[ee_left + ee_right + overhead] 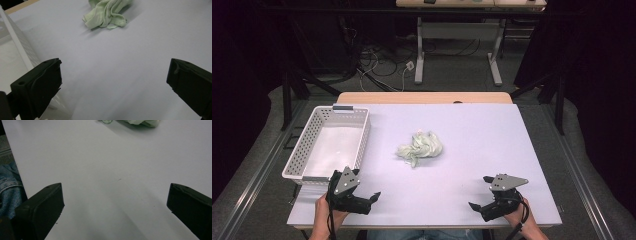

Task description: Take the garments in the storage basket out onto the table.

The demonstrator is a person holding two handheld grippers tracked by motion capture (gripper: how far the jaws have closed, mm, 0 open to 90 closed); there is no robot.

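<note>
We see a crumpled pale green cloth (pixel 420 146) near the middle of the white table (pixel 492 135), bunched into soft folds with a loose tail at its 7 o'clock side. Its weave looks fine and slightly fuzzy in the left gripper view, where the cloth (pixel 107 13) sits at 12 o'clock, well beyond the jaws.

We note the left gripper (pixel 369 199) low over the table's near edge, at about 7 o'clock from the cloth and well apart from it. Its two black jaws are spread wide with bare tabletop between them; nothing is held. A grey three-cornered plate sits on top.

The right gripper (pixel 480 192) hovers at about 5 o'clock from the cloth, also well apart. Its jaws likewise stand wide apart and empty. In the right gripper view a sliver of the cloth (pixel 142 122) shows at 12 o'clock.

A white perforated plastic basket (pixel 312 131), rectangular with grey handle clips, stands at 9 o'clock from the cloth, its near end just beside the left gripper. Its lattice wall (pixel 21 42) runs along the left jaw.
</note>
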